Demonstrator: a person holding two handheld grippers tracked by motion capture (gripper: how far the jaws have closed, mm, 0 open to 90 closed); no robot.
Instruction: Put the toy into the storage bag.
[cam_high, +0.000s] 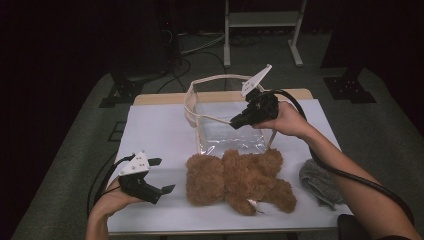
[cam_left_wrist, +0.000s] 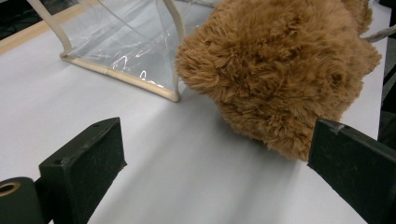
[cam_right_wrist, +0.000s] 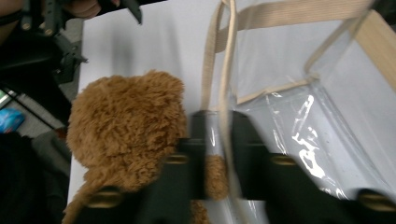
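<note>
Item: clear bag (cam_high: 227, 127) with beige trim, standing open at the middle of the white table (cam_high: 155, 130), far side. Item: brown teddy bear (cam_high: 235, 180), lying on the table just in front of the bag, touching its near wall. Item: grey cloth (cam_high: 317, 180), near the table's right edge, beside the bear.

High view recorded both grippers. Right gripper view added close detail: the bag's beige rim strip (cam_right_wrist: 226, 93) ran between the two black jaws, which stood a narrow gap apart around it; whether the pads pressed on it could not be told. Left gripper view added the bag's lower corner (cam_left_wrist: 173, 95) and the bear's furry head (cam_left_wrist: 280, 70), near each other.

Left gripper (cam_high: 165, 175): resting low at the table's near left, pointing right toward the bear, jaws spread wide and empty. Right gripper (cam_high: 236, 122): raised over the bag's near rim, angled down and left, forearm reaching in from the lower right.
</note>
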